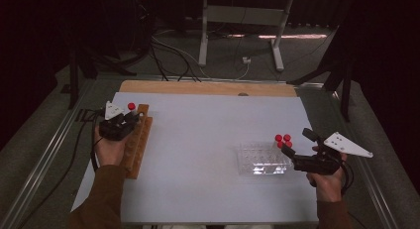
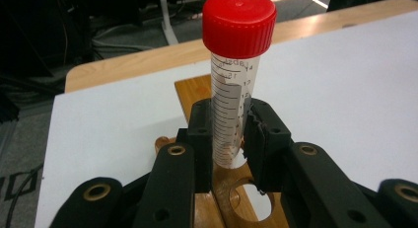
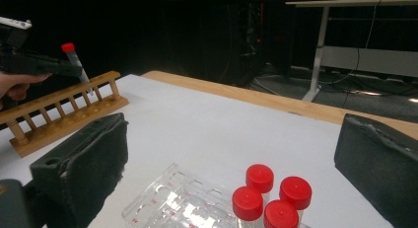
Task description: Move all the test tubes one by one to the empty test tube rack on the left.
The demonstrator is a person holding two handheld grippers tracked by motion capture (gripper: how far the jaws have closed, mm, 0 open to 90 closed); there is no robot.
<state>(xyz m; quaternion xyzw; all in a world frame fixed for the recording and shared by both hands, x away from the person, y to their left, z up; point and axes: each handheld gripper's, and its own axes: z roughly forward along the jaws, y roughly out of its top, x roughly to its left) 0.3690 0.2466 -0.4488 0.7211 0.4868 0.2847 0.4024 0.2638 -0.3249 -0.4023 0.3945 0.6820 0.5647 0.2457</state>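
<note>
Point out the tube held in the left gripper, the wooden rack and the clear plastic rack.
Tube (image 2: pixel 239 20): left gripper view, on its red cap.
Wooden rack (image 3: pixel 64 120): right gripper view, on its base rail.
Clear plastic rack (image 1: pixel 255 157): high view, on its empty left half.

My left hand (image 1: pixel 110 148) sits at the left side of the table, forearm coming in from the bottom edge in a brown sleeve, palm wrapped under the left gripper (image 2: pixel 227 134). Its two black jaws are closed in tight, pads pressing from both sides on what stands upright between them. My right hand (image 1: pixel 327 182) is low at the right side, well apart from the left, fingers curled round the right gripper (image 1: pixel 297 145). That one points forward and leftward, its jaws spread wide with nothing between them.
</note>
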